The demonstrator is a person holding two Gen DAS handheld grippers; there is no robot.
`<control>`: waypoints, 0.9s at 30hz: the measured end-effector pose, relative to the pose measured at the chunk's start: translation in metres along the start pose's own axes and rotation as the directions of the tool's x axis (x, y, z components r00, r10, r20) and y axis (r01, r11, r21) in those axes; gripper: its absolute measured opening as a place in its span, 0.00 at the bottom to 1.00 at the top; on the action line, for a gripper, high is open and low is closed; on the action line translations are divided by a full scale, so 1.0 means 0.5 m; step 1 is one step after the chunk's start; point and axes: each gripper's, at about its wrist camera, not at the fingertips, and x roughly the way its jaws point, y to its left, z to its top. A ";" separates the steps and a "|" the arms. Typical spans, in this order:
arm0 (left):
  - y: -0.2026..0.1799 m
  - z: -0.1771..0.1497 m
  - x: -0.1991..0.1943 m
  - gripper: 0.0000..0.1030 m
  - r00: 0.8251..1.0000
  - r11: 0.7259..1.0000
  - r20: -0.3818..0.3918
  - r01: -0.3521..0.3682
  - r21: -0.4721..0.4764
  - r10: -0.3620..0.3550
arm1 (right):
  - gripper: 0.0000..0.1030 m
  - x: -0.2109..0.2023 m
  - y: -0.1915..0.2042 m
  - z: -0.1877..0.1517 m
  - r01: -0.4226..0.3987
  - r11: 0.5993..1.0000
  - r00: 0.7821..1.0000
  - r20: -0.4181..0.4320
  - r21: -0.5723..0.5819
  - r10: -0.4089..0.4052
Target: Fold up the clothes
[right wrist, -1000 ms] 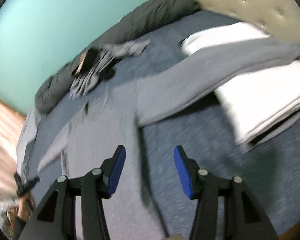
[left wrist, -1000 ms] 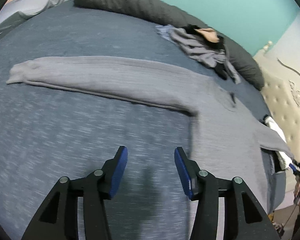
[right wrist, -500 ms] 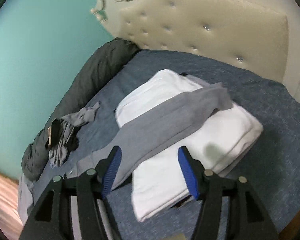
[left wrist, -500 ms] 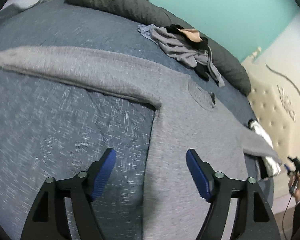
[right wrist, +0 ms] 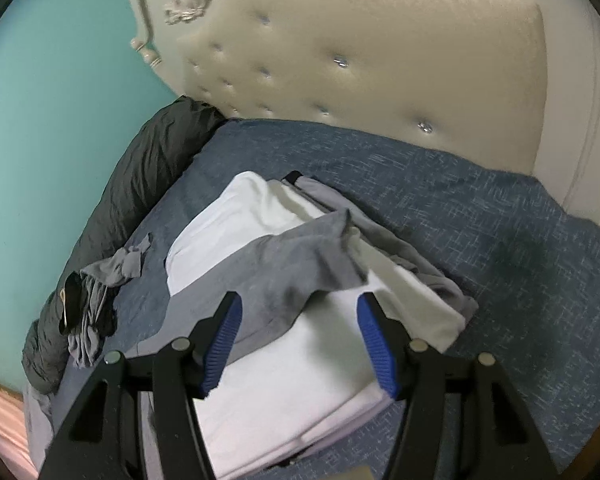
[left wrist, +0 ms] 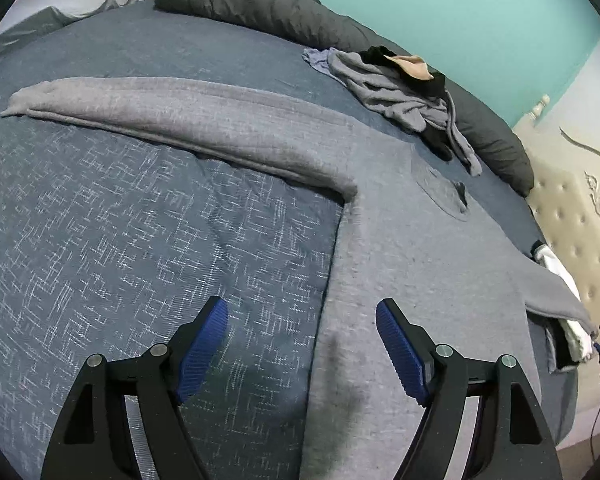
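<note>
Hovering both tools over the bed, I have the grey sweater spread flat across the blue cover, and everything now hinges on how it lies. My left hand-held gripper hangs just above the sweater's side hem, released, its jaws having just been opening, with nothing pinched; the edge of the body runs straight up between the pads. From there one sleeve stretches away toward the foot end of the bed, long axis crosswise to the body, cuff pointing at the far left corner.

My right hand-held gripper is released too, jaws just widened and empty, looking at the other sleeve. That sleeve drapes up over the white folded stack near the headboard, its cuff aimed at the headboard corner, lying just ahead of the blue pads.

So the sweater's sleeve-to-sleeve line runs along the bed's length, each hand nearer its own sleeve. I judge the right is closer to a grab. A loose clothes pile sits near the far edge, against the dark rolled duvet.
</note>
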 end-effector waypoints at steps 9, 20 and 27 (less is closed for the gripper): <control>0.015 -0.019 0.026 0.78 1.000 0.999 0.015 -0.020 -0.033 0.020 | 0.59 0.038 0.003 0.024 0.020 1.000 1.000 0.009 -0.010 -0.020; 0.017 -0.034 0.047 0.78 0.999 0.999 0.005 -0.046 0.001 0.046 | 0.33 0.061 0.050 0.016 0.124 0.984 0.992 0.051 -0.129 -0.118; 0.020 -0.034 0.040 0.78 0.998 0.999 0.024 -0.052 0.010 0.052 | 0.11 0.032 0.108 0.004 0.197 0.944 0.975 0.158 -0.266 -0.158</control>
